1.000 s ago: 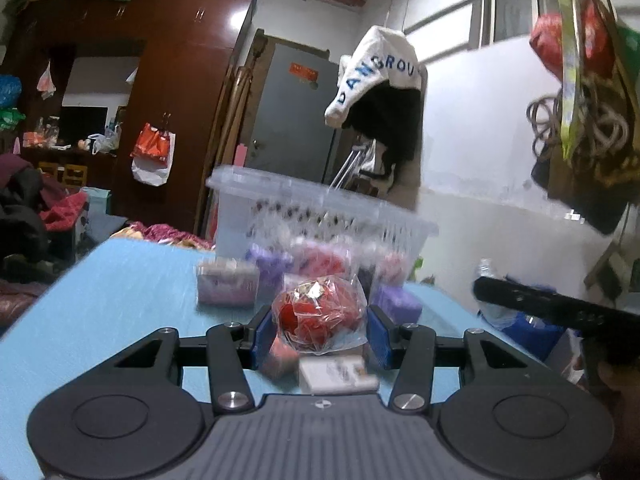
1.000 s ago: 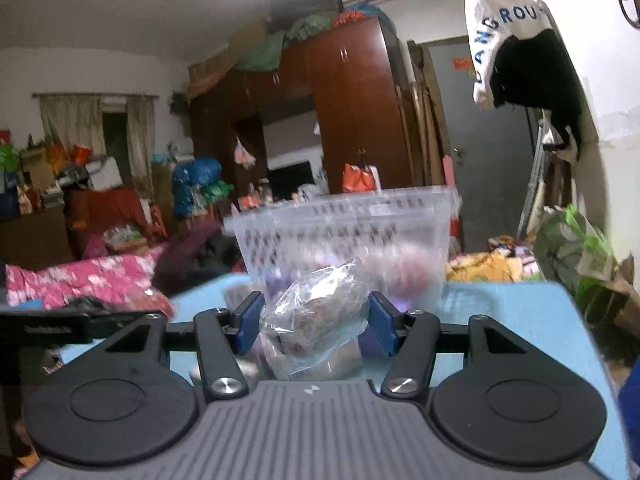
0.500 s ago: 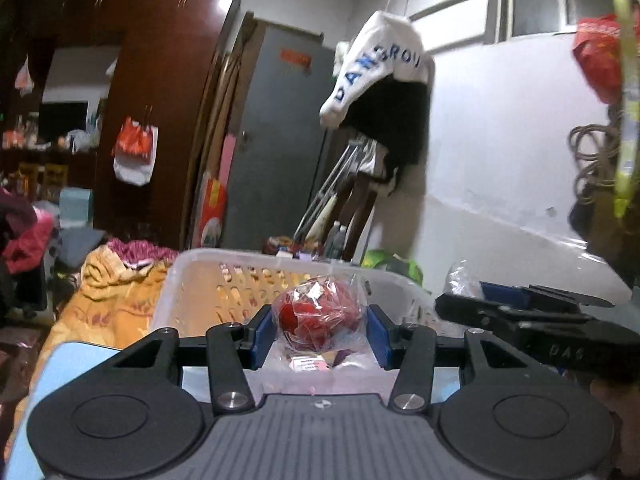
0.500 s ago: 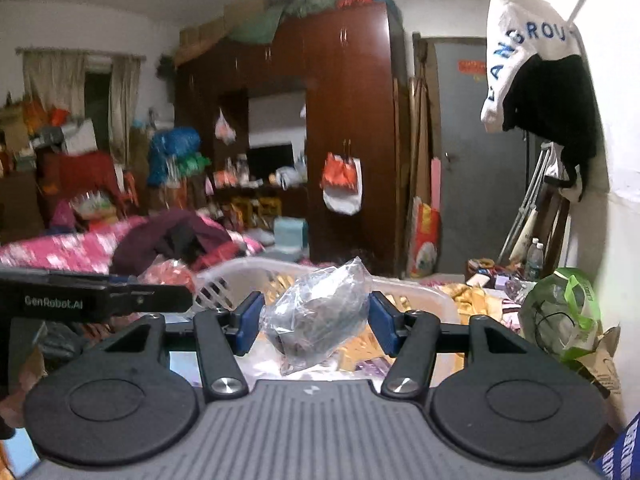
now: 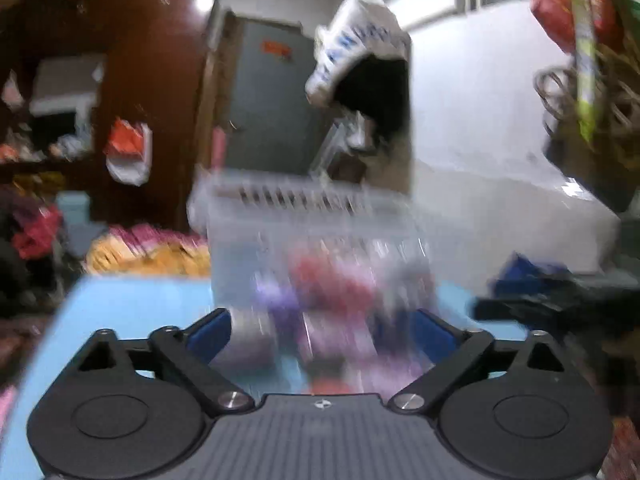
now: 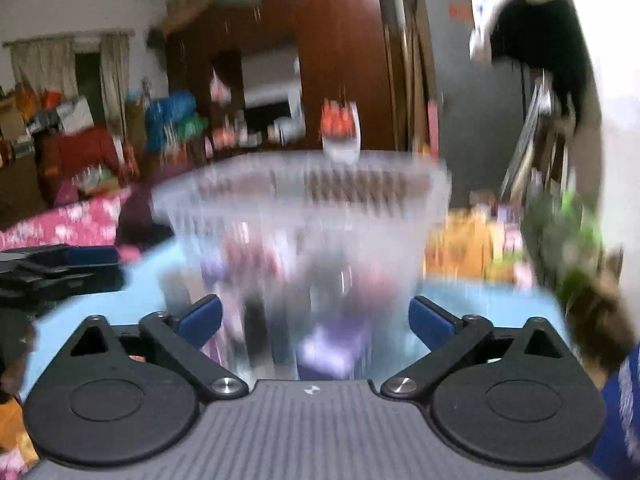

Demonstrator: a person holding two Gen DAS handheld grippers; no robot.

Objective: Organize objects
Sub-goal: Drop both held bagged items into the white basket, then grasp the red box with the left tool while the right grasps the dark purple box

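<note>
Blue tabletop (image 5: 132,300) fills my near view, and on it stands the clear slotted basket (image 5: 316,220), straight ahead of both grippers, with red and purple packets blurred behind its wall. My left gripper (image 5: 320,332) has just been opening; its jaws stand wide with nothing between the pads. My right gripper (image 6: 314,320) has likewise just spread and holds nothing. Beyond the basket are a dark wooden wardrobe (image 6: 340,60) and a grey door (image 5: 272,100).

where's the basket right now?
The clear basket stands on the blue table, dead ahead in both wrist views, beyond the open left gripper and right gripper.
</note>
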